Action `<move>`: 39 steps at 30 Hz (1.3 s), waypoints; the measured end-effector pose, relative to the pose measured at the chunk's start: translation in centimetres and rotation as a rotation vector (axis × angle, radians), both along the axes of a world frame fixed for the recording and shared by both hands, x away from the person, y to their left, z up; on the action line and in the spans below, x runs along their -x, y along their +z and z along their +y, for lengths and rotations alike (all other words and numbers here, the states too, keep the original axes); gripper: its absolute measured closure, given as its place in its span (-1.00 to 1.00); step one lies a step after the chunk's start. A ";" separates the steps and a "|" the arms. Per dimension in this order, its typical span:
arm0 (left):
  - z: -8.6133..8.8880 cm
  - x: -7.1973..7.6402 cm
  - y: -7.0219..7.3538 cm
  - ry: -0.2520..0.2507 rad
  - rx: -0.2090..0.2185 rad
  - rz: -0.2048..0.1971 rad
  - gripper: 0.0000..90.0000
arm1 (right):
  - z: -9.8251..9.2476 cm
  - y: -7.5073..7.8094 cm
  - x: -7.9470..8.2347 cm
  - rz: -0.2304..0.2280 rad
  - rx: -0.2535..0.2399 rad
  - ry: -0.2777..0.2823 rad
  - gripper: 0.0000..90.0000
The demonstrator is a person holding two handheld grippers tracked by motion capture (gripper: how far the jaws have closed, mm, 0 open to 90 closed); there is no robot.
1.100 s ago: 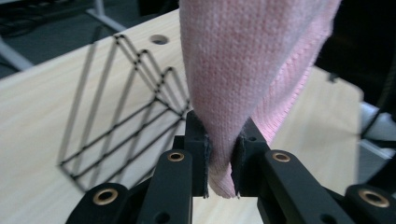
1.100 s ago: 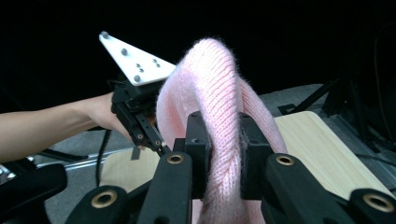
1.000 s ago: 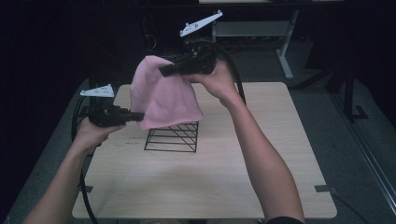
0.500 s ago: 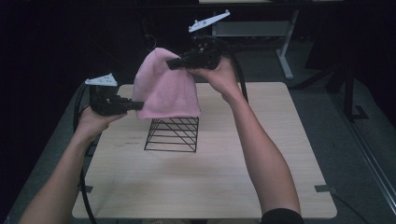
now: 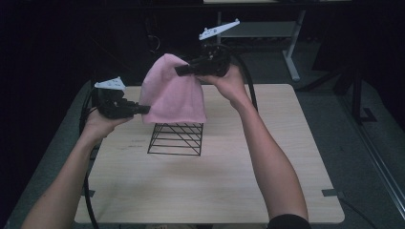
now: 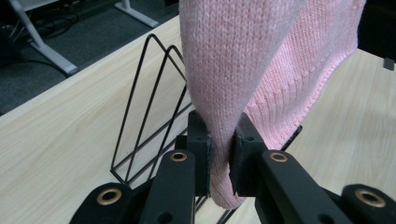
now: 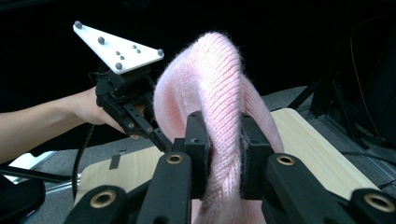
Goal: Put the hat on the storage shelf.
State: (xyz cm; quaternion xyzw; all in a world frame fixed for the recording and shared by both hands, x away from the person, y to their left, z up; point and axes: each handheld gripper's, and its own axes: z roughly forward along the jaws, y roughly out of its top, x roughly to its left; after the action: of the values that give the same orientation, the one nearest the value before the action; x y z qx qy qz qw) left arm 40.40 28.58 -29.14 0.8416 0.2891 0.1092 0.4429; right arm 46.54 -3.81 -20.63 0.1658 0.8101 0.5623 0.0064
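Observation:
A pink knitted hat (image 5: 174, 95) hangs in the air between my two grippers, just above a black wire rack (image 5: 175, 139) on the wooden table (image 5: 215, 191). My left gripper (image 5: 145, 109) is shut on the hat's lower left edge; the left gripper view has the knit (image 6: 252, 56) pinched between its pads (image 6: 222, 135), with the rack (image 6: 149, 93) behind. My right gripper (image 5: 179, 70) is shut on the hat's top, higher up. In the right gripper view the knit (image 7: 210, 70) bulges over the closed jaws (image 7: 223, 135).
The left hand's gripper with its white plate (image 7: 116, 46) is close beyond the hat in the right gripper view. A desk frame (image 5: 286, 43) stands on the floor behind the table. Bare wood lies in front of the rack.
My right gripper has drifted to the right and slightly down with the hat's top. The left gripper has lifted a little. Both keep their hold on the hat.

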 end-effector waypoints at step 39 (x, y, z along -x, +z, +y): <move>0.5 1.6 -3.1 -0.013 -0.072 0.005 0.79 | 1.7 -2.5 2.1 0.007 0.064 0.080 0.68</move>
State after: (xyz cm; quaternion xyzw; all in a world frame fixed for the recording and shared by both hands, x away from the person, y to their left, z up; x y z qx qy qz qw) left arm 38.82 29.07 -32.25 0.8591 0.2807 0.1148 0.4122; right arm 44.40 -2.15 -23.08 0.1350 0.8338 0.5352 -0.0134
